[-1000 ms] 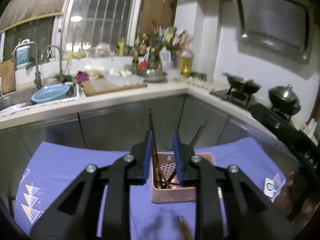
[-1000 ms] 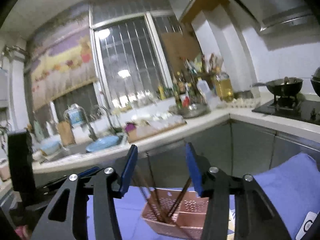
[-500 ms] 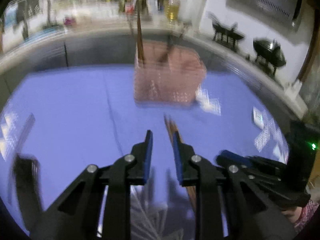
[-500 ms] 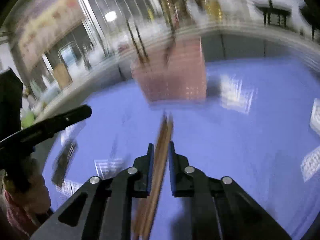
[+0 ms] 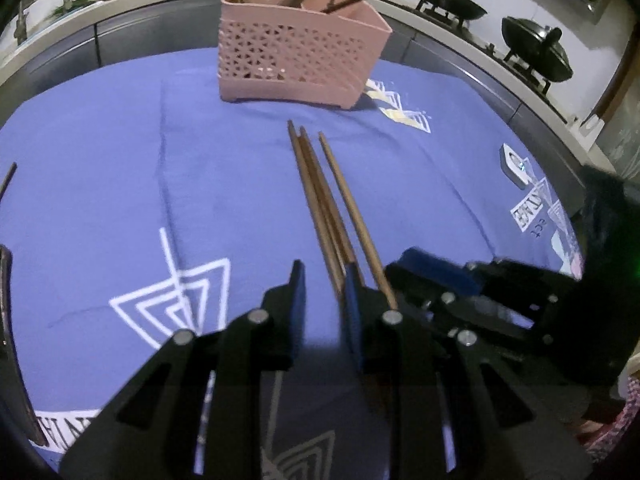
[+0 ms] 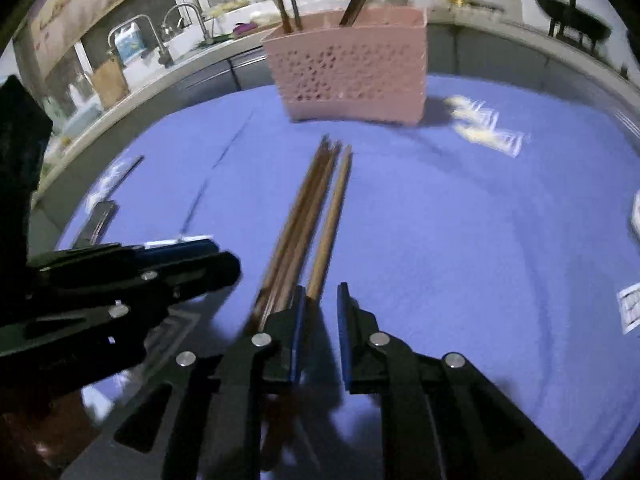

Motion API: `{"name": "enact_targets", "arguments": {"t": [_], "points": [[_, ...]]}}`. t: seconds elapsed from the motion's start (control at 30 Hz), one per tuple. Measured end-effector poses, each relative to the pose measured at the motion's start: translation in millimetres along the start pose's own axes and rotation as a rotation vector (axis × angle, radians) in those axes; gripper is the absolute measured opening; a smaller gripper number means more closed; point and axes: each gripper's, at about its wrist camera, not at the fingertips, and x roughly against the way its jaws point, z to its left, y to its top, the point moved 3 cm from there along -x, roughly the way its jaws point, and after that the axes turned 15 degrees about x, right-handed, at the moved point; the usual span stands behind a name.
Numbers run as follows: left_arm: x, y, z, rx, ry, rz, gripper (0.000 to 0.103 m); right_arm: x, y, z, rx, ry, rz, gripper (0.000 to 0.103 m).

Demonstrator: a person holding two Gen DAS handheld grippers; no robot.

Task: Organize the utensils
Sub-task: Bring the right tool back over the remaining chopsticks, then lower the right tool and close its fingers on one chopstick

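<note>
A pink perforated utensil basket [image 5: 296, 56] stands at the far side of the blue cloth, with several brown chopsticks upright in it; it also shows in the right wrist view [image 6: 352, 68]. Several loose brown chopsticks [image 5: 324, 204] lie on the cloth in front of it, pointing at the basket, also in the right wrist view [image 6: 308, 216]. My left gripper [image 5: 322, 280] is open and low over the cloth, its right finger at the chopsticks' near ends. My right gripper [image 6: 318, 300] is open and empty, its left finger beside the same chopsticks.
The blue cloth [image 5: 120, 160] with white prints covers the table. A dark utensil [image 6: 108, 200] lies at its left edge. A small white device [image 5: 516, 164] lies at the right. A counter with a sink [image 6: 168, 48] and a stove with pans [image 5: 532, 52] runs behind.
Both grippers have dropped from above the basket down to the cloth. The right gripper has opened a little and the chopsticks now lie beside its left finger instead of between its fingers.
</note>
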Motion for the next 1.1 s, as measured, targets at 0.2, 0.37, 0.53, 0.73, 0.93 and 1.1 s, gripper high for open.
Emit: {"name": "enact_targets", "arguments": {"t": [0.2, 0.37, 0.53, 0.73, 0.93, 1.1], "points": [[-14.0, -3.0, -5.4, -0.025, 0.048, 0.007, 0.019, 12.5, -10.0, -30.0, -0.125, 0.015, -0.05, 0.015], [-19.6, 0.8, -2.1, -0.014, 0.066, 0.004, 0.02, 14.3, -9.6, -35.4, -0.151, 0.028, -0.067, 0.015], [-18.1, 2.5, 0.5, -0.026, 0.092, -0.012, 0.02, 11.7, -7.8, -30.0, -0.144, 0.049, -0.066, 0.015], [-20.0, 5.1, 2.3, -0.028, 0.115, -0.013, 0.02, 8.1, -1.2, -19.9, -0.113, 0.075, -0.067, 0.015], [-21.2, 5.1, 2.2, -0.052, 0.131, -0.019, 0.006, -5.2, -3.9, -12.3, -0.069, 0.067, -0.022, 0.015], [-7.5, -5.5, 19.1, -0.05, 0.137, -0.007, 0.006, 2.8, -7.0, -19.0, -0.066, 0.052, -0.022, 0.011]]}}
